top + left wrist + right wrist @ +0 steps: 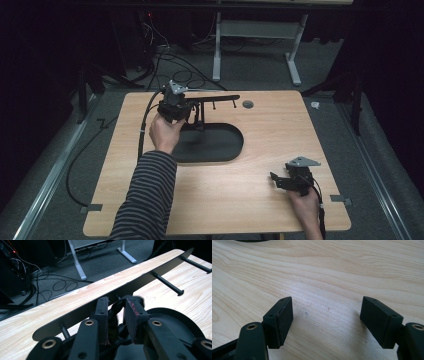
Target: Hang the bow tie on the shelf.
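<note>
Stand (200, 116): post sits between left gripper (117, 315) jaws, unclear if clamped; bar runs toward 3 o'clock. Right gripper (327, 322) spread, empty.

Black stand (210, 142) takes the table's (260, 200) middle-left: oval base, upright post, and a horizontal bar (220, 98) with pegs running along the far edge, blocking passage there. Left gripper (116, 315) sits jammed at the post under the bar, jaws close together around a dark part, little room around it. Lower and right parts of the frame are bare wood; right gripper (325, 315), jaws wide, has free space all round.
</note>
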